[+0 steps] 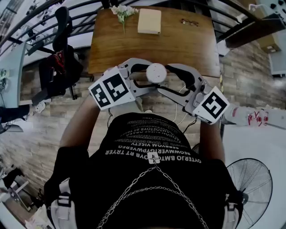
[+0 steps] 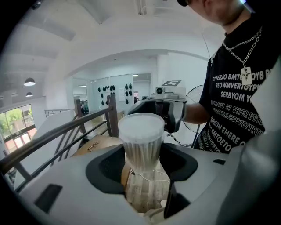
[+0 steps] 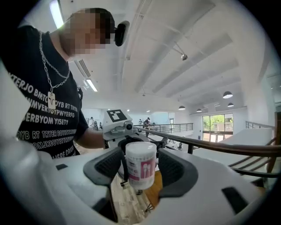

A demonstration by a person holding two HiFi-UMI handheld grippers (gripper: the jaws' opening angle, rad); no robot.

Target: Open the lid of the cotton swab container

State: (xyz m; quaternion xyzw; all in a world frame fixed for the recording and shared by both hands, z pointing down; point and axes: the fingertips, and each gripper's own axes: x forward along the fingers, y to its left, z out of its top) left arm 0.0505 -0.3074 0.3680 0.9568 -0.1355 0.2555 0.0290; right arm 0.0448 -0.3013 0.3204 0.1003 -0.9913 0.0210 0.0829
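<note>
The cotton swab container [image 1: 156, 72] is held upright in the air in front of the person's chest, its round white lid on top and shut. In the left gripper view its clear ribbed body [image 2: 141, 145] sits between the dark pads, with my left gripper [image 2: 141, 166] shut on it. From the opposite side my right gripper [image 3: 140, 166] brackets the container [image 3: 140, 165], whose label is pink. A narrow gap shows on each side between the pads and the container, so that gripper is open. In the head view the left gripper [image 1: 148, 76] and right gripper [image 1: 164, 78] meet at the container.
A wooden table [image 1: 178, 49] lies just beyond the grippers, with a flower sprig [image 1: 123, 12], a cream book [image 1: 149, 21] and glasses [image 1: 190, 21] at its far edge. Dark railings run behind it. A chair [image 1: 60, 58] stands at the left, a floor fan [image 1: 250, 179] at the lower right.
</note>
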